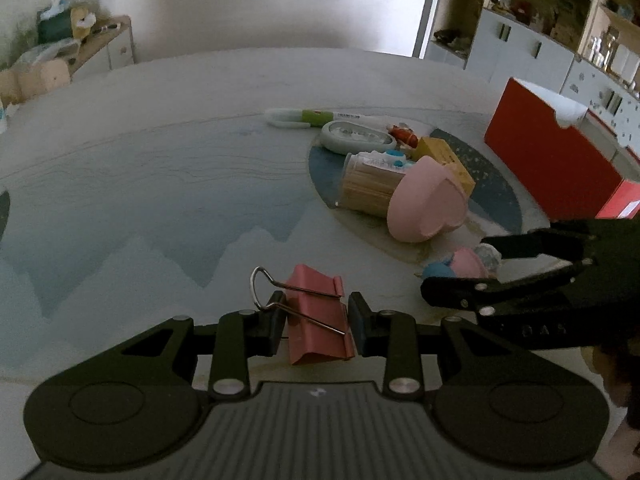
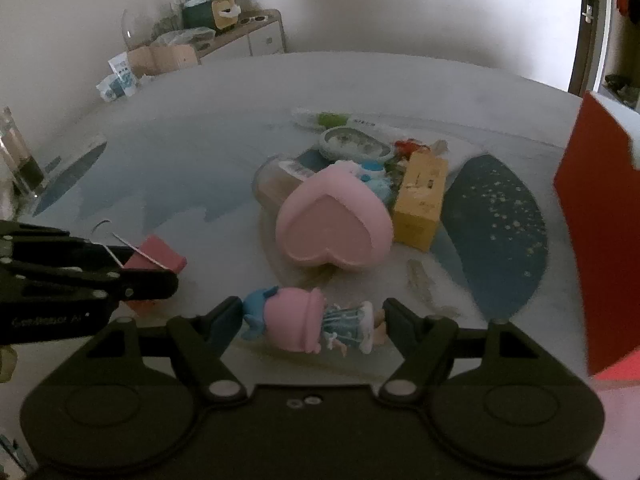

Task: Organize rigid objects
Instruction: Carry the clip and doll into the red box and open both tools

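A pink binder clip (image 1: 318, 316) lies on the table between the fingers of my left gripper (image 1: 314, 326), which closes around its sides. It also shows in the right wrist view (image 2: 154, 258). A small doll with a pink hat and blue dress (image 2: 308, 320) lies on its side between the fingers of my right gripper (image 2: 312, 320), which frames it head and feet. The doll shows in the left wrist view (image 1: 460, 266) under the right gripper (image 1: 460, 276). A pile holds a pink heart box (image 2: 334, 228), a yellow box (image 2: 420, 200) and a toothpick jar (image 1: 372, 188).
A red open box (image 1: 556, 152) stands at the right of the table. A green and white pen (image 1: 308, 117) and a pale oval case (image 1: 358, 138) lie behind the pile. A glass (image 2: 16, 160) stands at the far left. Cabinets line the room.
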Demonstrator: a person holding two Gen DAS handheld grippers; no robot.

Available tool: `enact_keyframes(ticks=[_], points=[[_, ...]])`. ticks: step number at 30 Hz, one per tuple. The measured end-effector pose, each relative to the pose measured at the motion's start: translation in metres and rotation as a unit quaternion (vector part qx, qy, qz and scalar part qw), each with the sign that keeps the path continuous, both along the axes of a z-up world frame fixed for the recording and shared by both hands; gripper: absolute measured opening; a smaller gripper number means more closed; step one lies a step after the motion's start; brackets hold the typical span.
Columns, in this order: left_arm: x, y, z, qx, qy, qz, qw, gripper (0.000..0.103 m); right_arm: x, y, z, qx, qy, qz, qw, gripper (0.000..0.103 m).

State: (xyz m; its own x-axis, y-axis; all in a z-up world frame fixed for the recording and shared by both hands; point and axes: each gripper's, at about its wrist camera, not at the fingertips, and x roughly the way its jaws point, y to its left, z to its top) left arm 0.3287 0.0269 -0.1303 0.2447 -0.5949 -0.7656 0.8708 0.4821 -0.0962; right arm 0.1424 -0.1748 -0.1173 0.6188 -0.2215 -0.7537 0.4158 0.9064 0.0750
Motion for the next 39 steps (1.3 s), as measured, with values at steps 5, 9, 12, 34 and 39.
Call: enact_keyframes(ticks=[5, 9, 12, 34, 39], points=[[-0.006, -0.002, 0.011, -0.008, 0.003, -0.004, 1.0, 0.033, -0.02, -0.005, 0.024, 0.002, -0.004, -0.005, 1.0, 0.076], [-0.017, -0.009, 0.028, -0.019, -0.003, -0.016, 0.9997, 0.033, -0.037, -0.011, 0.049, -0.003, -0.012, -0.01, 1.0, 0.076], [-0.031, -0.018, 0.045, -0.03, -0.019, -0.037, 0.9987, 0.033, -0.05, -0.017, 0.067, -0.011, -0.021, -0.013, 1.0, 0.076], [-0.141, -0.151, 0.117, -0.089, -0.03, -0.129, 0.9871, 0.033, -0.149, -0.131, 0.129, -0.06, -0.037, -0.059, 0.996, 0.076], [-0.166, -0.186, 0.122, -0.089, -0.035, -0.14, 0.9855, 0.033, -0.169, -0.161, 0.126, -0.062, -0.034, -0.066, 0.995, 0.076]])
